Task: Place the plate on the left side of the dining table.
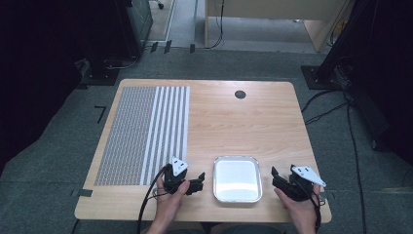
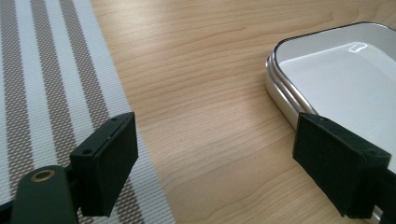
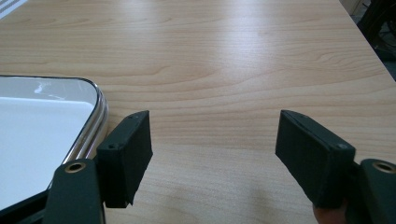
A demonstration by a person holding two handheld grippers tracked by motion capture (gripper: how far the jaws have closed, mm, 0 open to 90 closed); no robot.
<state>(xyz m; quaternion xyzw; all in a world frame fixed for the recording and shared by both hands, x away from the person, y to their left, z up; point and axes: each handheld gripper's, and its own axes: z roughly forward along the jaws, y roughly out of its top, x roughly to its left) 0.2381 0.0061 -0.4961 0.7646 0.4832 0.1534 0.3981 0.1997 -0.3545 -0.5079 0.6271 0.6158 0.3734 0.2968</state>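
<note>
No legible text — no labels, numbers, signs.

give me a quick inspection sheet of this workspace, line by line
surface: light wooden table, with a small dark round fitting near its far edge
job's things: white tray with a metal rim, empty, at the near edge between the two grippers
clutter: striped mat lying flat on the table's left part
grippers: left gripper open, beside the tray and the mat's edge; right gripper open, over bare wood right of the tray; neither holds anything
cables: black cable trailing from the left gripper; more cables on the floor to the right
surroundings: grey carpet, wooden furniture beyond, dark equipment at both sides
</note>
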